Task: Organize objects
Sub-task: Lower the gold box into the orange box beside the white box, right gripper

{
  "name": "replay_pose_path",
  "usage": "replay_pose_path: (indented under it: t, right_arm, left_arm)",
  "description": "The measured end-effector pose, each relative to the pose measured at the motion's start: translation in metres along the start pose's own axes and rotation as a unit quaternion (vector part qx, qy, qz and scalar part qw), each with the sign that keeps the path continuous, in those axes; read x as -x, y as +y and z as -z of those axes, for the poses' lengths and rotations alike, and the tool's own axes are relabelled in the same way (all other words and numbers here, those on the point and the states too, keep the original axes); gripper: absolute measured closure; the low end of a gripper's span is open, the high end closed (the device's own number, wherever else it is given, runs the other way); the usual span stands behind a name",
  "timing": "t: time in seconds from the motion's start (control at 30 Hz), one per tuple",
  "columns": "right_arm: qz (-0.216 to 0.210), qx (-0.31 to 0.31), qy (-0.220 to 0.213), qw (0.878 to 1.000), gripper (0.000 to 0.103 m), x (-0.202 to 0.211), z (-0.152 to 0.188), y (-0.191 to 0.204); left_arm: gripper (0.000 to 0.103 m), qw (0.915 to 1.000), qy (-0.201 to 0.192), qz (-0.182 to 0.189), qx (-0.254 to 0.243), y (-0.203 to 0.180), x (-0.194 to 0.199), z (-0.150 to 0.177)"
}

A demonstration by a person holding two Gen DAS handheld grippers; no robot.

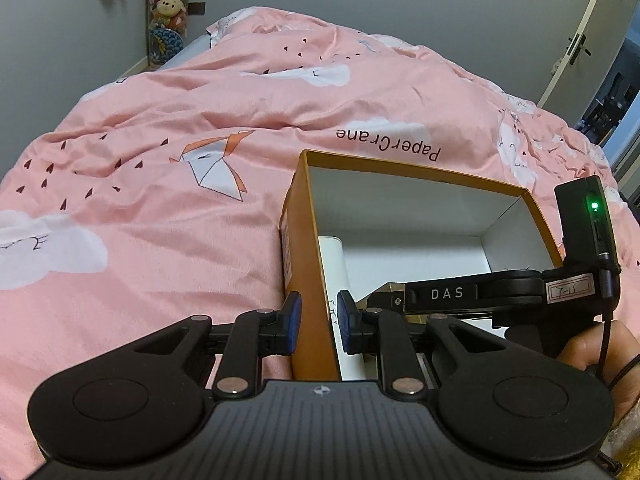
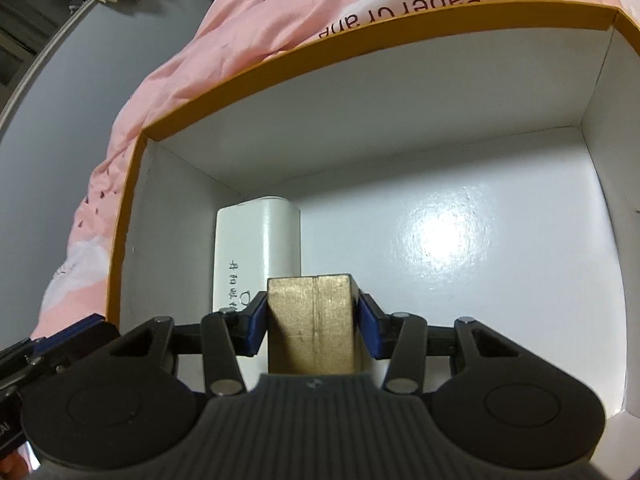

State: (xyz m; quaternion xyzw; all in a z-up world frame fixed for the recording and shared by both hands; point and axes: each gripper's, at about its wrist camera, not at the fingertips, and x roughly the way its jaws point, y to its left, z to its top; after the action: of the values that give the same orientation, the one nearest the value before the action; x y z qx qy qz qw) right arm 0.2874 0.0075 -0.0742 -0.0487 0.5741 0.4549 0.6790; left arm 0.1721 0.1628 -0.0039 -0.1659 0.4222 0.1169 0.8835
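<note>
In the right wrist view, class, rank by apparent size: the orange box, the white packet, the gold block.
1. Orange box, clearly largest.
2 and 3. White packet and gold block look alike; the block is nearer the camera, so unranked.

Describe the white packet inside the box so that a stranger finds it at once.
On the pink bed cover stands an open orange box with white inside. The white packet lies on its floor along the left wall, just beyond the gold block in the right gripper. Only it bears black print.

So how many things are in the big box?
2. A white box lies by the big box's left wall; a gold box sits in the right gripper. The grippers may hide more.
</note>
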Motion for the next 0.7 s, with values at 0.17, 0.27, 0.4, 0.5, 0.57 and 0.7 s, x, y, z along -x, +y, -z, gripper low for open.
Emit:
replay_pose_path:
  t: [0.17,0.27,0.4,0.5,0.57,0.7]
  right_arm:
    - [0.005,0.018,0.011,1.000,0.054,0.001,-0.002,0.001]
    - [0.054,0.078,0.004,0.995,0.054,0.006,0.001,0.010]
    - [0.060,0.095,0.017,0.994,0.051,0.008,-0.004,0.009]
    - [0.054,0.111,0.021,0.992,0.048,0.012,-0.007,0.012]
    - [0.044,0.137,0.017,0.989,0.037,0.017,-0.008,0.019]
    - [0.028,0.233,0.049,0.971,0.019,0.023,-0.002,0.038]
  left_arm:
    - [0.080,0.9999,0.000,0.006,0.011,0.002,-0.003,0.002]
    - [0.080,0.9998,0.001,0.008,0.018,0.003,-0.004,0.004]
    - [0.080,0.9997,0.004,0.011,0.021,0.002,-0.008,0.007]
    - [0.080,0.9996,0.003,0.012,0.026,0.002,-0.010,0.008]
    - [0.080,0.9995,0.003,0.013,0.029,0.002,-0.010,0.008]
    - [0.080,0.9993,-0.001,0.014,0.036,0.003,-0.008,0.010]
